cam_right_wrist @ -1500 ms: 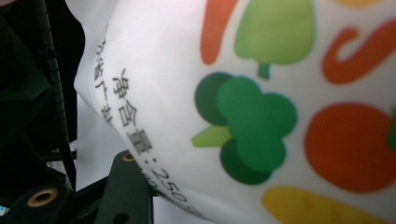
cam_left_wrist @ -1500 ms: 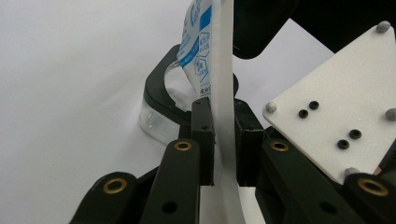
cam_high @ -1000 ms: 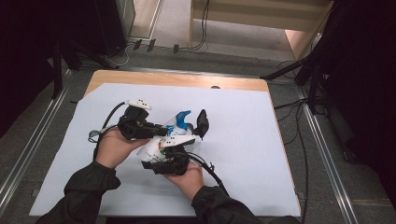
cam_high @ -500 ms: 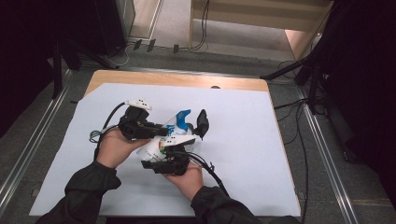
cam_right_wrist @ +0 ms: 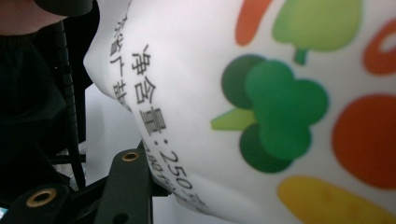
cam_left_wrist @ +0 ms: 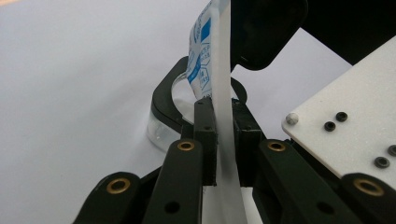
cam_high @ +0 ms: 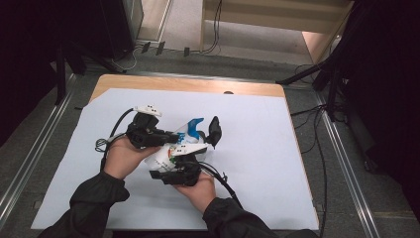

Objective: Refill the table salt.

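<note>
Right tool (cam_high: 195,151) nearest, clamped on body of white pouch (cam_high: 171,151), veg print. Left tool (cam_left_wrist: 223,135) just closed further, pinching pouch's flat edge. Pouch held above table (cam_high: 257,148) centre, blue end pointing far.

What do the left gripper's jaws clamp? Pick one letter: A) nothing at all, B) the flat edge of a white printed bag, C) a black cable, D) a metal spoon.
B: in the left gripper view, the left gripper has its two black pads pressed on the thin white edge of the bag, which carries blue print.
</note>
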Motion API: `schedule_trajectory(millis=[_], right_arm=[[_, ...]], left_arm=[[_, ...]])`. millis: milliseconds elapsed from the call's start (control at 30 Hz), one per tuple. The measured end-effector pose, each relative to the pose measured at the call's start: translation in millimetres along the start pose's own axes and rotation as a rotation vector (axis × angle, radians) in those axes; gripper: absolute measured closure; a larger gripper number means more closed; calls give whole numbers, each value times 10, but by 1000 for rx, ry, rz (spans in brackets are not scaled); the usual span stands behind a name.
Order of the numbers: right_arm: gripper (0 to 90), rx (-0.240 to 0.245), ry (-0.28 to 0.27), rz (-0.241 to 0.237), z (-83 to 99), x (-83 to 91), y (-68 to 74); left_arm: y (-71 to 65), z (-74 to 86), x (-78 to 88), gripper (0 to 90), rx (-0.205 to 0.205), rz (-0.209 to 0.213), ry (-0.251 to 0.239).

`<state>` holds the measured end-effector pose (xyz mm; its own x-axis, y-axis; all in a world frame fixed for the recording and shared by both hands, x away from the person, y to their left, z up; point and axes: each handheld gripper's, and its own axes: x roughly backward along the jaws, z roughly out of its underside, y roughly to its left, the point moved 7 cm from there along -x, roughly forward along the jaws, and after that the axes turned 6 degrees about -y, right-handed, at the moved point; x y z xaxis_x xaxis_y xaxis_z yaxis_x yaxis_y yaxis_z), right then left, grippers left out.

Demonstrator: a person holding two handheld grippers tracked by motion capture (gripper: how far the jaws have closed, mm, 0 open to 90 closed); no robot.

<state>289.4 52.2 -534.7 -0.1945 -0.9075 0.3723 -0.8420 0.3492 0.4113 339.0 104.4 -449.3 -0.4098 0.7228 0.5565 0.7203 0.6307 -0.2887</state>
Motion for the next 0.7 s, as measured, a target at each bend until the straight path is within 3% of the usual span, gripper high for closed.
schedule_trajectory(millis=[200, 700], right_arm=[[554, -24, -1, -13, -10, 4, 9], [568, -29, -5, -12, -32, 8, 27]], left_arm=[[2, -6, -11, 852, 2, -5, -3], [-7, -19, -6, 852, 2, -8, -10]])
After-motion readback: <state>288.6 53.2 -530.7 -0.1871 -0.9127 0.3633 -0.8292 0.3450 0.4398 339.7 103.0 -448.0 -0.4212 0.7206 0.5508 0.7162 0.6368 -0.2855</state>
